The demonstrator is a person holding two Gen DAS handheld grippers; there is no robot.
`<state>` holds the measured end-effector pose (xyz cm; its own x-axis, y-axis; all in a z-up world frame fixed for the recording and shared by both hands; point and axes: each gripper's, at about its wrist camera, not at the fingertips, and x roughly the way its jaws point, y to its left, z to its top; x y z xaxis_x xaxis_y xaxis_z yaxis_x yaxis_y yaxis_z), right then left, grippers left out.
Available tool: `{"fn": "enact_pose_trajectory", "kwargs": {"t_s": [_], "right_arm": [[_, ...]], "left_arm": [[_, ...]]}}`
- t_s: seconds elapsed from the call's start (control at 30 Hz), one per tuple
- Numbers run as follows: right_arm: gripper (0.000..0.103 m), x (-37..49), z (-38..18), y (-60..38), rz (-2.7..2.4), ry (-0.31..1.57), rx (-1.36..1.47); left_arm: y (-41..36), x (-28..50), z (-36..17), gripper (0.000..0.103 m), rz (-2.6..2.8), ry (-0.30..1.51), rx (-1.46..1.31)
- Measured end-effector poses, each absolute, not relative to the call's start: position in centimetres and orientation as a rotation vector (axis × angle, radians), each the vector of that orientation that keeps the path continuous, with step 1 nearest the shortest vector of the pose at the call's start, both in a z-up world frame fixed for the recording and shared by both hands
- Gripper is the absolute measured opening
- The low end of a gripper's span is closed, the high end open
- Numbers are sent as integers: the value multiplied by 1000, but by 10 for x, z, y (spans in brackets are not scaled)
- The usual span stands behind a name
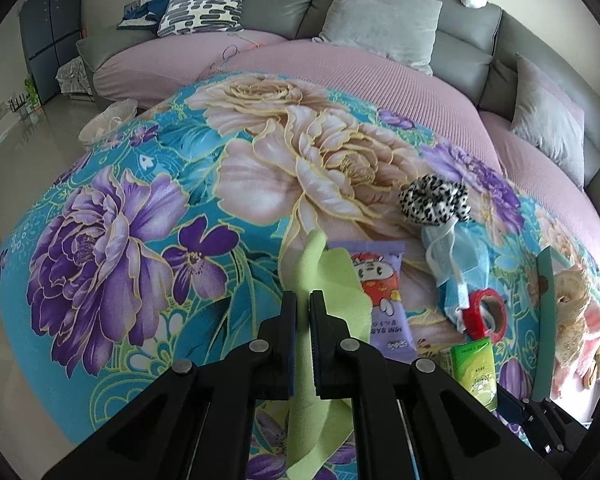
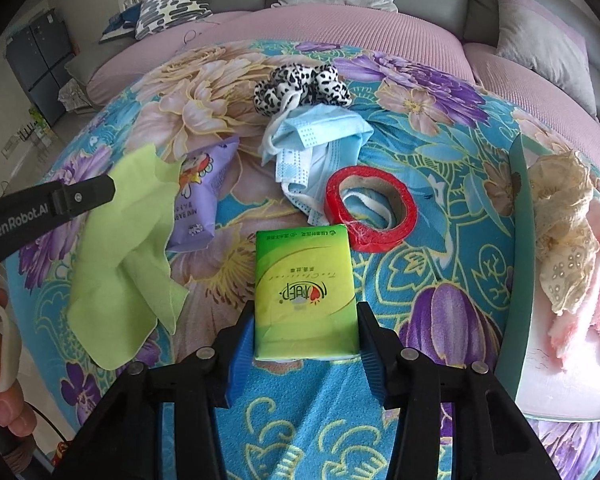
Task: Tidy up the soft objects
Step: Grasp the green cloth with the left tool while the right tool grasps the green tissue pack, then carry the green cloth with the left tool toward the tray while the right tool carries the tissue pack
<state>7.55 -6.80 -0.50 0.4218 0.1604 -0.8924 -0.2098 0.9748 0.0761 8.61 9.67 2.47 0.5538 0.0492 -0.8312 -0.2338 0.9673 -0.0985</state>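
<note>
Left gripper [image 1: 302, 300] pinching the green cloth [image 2: 120, 248], right gripper [image 2: 302, 316] straddling the tissue pack [image 2: 306, 292]

The left jaws are nearly closed on a fold of the cloth, which hangs lifted above the flowered blanket [image 1: 120, 208] beside the purple snack packet [image 2: 198, 200]. The right jaws stand wide, one on each side of the pack's near end, seemingly not yet squeezing; its long axis runs straight away from the gripper, so closing should take it across its narrow width. Beyond lie the red tape roll [image 2: 370, 210], blue face masks [image 2: 316, 140] and spotted scrunchie [image 2: 300, 82]; the tray [image 2: 522, 248] holding lace and pink fluff sits to the right, nearer the right hand
</note>
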Motion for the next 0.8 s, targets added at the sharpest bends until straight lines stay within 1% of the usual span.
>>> {"fn": "enact_pose_trajectory", "kwargs": {"t_s": [0.37,0.7,0.73,0.77,0.8], "right_arm": [[50,74,2,-74,241,1094,-24],[50,75,-1,-79,239,1109,-8],[50,75,-1,-80,237,1110,-7],[50,75,-1,-80,235,1111,-7],[50,75,-1,-81,233,1112,-6]], "left_arm": [[91,83,34,6,157,936,-197],[105,86,15,7,210,1015,-220],[106,87,14,7,211,1021,-222],[107,87,12,11,213,1028,-224],[108,87,11,21,216,1033,-226]]}}
